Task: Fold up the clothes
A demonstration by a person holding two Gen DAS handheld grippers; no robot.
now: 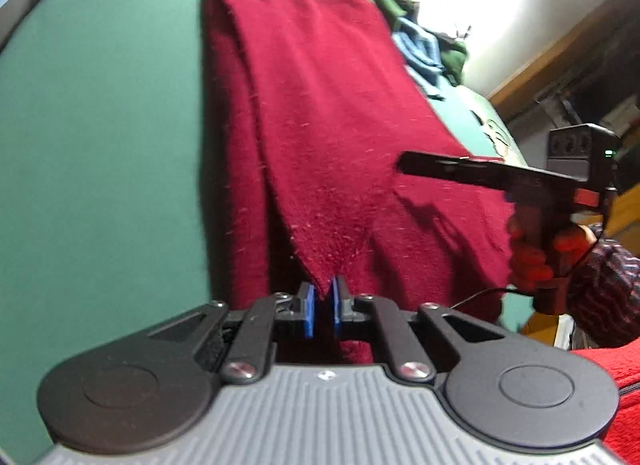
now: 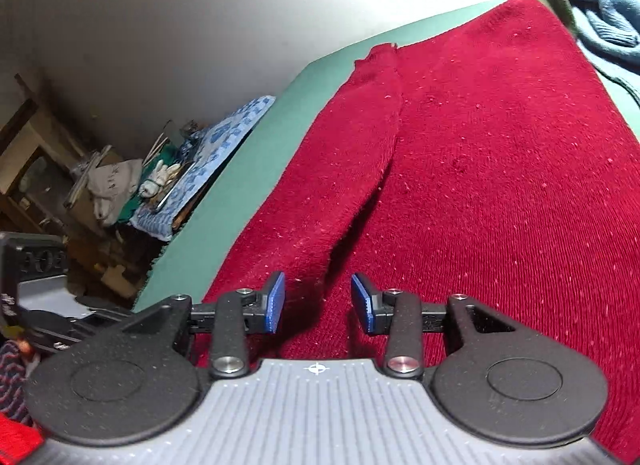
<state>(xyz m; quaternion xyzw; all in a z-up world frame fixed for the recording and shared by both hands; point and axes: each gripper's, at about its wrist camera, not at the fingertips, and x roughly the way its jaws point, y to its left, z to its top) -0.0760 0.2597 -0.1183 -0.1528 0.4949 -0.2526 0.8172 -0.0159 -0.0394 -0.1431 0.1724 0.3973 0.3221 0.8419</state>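
One big green table surface (image 1: 100,137) carried a dark red knitted sweater (image 1: 320,105), spread flat, with a pile of green and blue clothes (image 1: 412,37) behind it. The left gripper (image 1: 323,301) pinched a corner of the sweater between its blue pads. The right gripper (image 2: 318,305) hovered over the sweater, fingers spread apart.

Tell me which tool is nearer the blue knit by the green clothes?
Right, judging loosely. The right tool hangs open over the red sweater on the side where the blue knit lies; the left tool pinches the sweater's near corner, farther over.
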